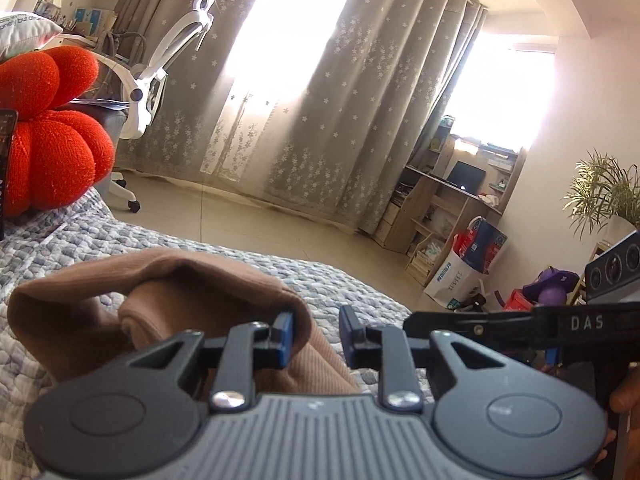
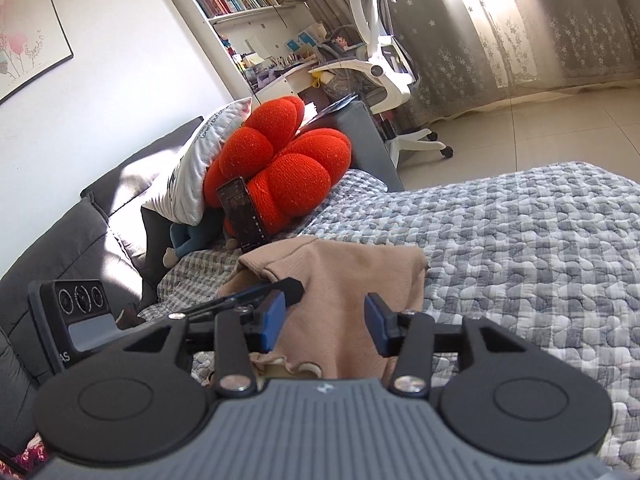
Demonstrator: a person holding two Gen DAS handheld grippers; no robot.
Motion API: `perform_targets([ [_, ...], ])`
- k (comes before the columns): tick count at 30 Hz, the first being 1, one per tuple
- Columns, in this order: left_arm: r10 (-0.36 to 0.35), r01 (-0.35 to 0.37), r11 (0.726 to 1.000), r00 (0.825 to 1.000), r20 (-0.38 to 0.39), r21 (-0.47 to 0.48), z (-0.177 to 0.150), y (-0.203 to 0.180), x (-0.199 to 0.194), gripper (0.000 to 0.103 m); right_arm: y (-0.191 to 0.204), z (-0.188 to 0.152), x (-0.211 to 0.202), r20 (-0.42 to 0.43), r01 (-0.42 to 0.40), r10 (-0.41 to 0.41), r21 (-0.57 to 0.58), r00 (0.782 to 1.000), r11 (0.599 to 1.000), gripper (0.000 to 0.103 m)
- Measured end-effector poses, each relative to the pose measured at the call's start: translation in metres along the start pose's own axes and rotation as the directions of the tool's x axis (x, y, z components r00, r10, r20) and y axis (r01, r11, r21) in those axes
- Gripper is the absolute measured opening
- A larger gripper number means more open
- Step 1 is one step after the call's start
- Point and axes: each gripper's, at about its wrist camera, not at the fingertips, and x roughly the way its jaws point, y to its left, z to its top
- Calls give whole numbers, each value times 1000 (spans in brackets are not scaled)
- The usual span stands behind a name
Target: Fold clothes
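Note:
A tan ribbed garment (image 1: 180,296) lies bunched on the grey-white quilted cover (image 1: 60,236) of the bed. My left gripper (image 1: 316,336) is open just above the garment's right edge, blue pads apart, cloth showing between them. In the right wrist view the same garment (image 2: 344,276) lies folded over on the quilt (image 2: 520,240), and my right gripper (image 2: 326,324) is open over its near part. The left gripper's finger (image 2: 280,286) reaches in from the left beside my right one. The right gripper's body (image 1: 520,322) shows at the right of the left wrist view.
A red knotted cushion (image 2: 276,164), a white pillow (image 2: 200,168) and a dark phone (image 2: 244,216) sit at the sofa end. A white office chair (image 2: 384,64) and desk stand beyond. Tiled floor (image 1: 280,220), curtains (image 1: 320,100), a shelf unit (image 1: 444,200) and bags (image 1: 468,260) lie past the bed edge.

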Motion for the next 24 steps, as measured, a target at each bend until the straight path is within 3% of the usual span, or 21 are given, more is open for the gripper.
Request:
perform_targets([
  [3,-57,60,997,997,-53,41,-7,-13,12,21,2,2,1,11,6,-6,-22,1000,1000,49],
  [6,-137,152,985,978,-156,87,-18,-29,26,8,0,2,5,7,20,-20,-32,1000,999,49],
  [12,-102,187,938,953,-284,291,-43,-62,38,9,-2,4,14,-5,34,-34,-43,999,999,49],
  [16,-98,174,945,958,-268,277,-36,-53,24,13,2,7,18,-4,16,-16,-51,1000,999,49],
  [20,-75,123,966,974,-212,226,-24,-33,-2,33,7,8,26,-20,11,-13,-77,1000,997,49],
  [24,-42,72,981,986,-162,181,-13,-11,-24,36,11,8,31,-26,7,-10,-94,1000,996,49],
])
